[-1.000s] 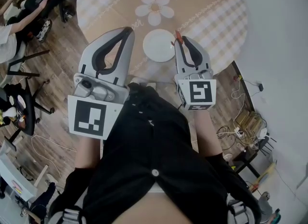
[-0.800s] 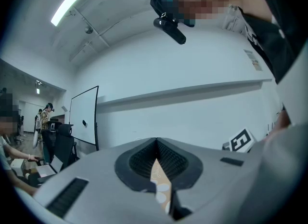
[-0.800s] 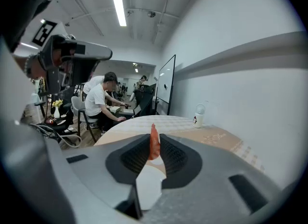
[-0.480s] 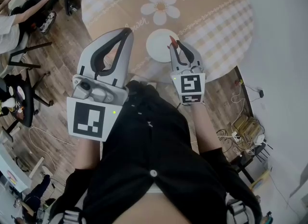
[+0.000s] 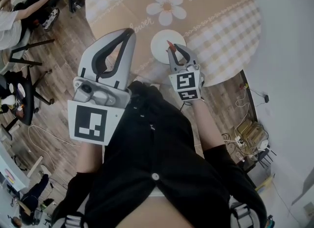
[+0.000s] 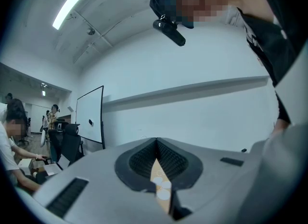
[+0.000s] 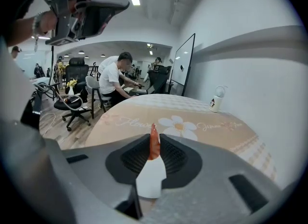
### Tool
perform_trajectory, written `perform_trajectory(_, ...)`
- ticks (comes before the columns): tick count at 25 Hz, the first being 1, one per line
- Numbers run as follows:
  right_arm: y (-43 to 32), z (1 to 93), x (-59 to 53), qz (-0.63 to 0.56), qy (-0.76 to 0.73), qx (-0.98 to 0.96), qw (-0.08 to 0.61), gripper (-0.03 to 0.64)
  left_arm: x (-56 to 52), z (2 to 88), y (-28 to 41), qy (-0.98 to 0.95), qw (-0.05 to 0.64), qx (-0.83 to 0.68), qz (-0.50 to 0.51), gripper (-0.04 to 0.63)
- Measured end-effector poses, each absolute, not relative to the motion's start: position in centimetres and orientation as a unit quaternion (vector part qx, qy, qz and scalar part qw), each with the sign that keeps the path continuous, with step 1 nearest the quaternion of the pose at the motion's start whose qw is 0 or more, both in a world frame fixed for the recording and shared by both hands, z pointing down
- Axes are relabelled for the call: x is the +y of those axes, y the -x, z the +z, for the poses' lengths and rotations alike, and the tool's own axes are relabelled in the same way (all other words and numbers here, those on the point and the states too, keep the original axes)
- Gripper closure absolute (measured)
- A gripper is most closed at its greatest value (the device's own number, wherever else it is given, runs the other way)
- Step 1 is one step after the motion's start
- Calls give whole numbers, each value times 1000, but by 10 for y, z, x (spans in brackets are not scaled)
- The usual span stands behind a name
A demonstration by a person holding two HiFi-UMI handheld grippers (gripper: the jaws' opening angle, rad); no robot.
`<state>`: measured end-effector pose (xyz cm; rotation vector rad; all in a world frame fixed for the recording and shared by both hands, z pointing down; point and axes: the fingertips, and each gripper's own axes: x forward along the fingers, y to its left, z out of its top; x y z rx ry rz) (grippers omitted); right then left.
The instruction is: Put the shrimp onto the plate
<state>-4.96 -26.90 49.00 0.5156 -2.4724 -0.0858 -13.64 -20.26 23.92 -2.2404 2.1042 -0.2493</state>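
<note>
Transport step, nearly done — the right gripper (image 5: pixel 172 50) pinches the shrimp (image 7: pixel 154 140) between its jaws, just over the plate (image 5: pixel 158 43) on the desk (image 5: pixel 221 21) — next it should lower and let go, while the left gripper (image 5: pixel 128 32) hangs alongside, jaws together, empty.

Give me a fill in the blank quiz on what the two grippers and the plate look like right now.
1. The right gripper is shut on a red ___.
2. The plate on the table is ___ in colour.
3. The left gripper is shut and holds ___.
Missing words: shrimp; white; nothing.
</note>
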Motion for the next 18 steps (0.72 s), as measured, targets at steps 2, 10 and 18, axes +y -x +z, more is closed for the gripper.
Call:
perform_trajectory(2,59,502,-263,-32,-185,-930,317,566,-196,241,147,723,29,686,-80,592)
perform_trajectory(10,65,540,-250,-63,-143,-912,379,566,-187,245,156,713,23,695,-83,592)
perform_trajectory(18,64,570,-258,-28,-155,-896,415,566,-182,246,161,707,19,702,-84,592)
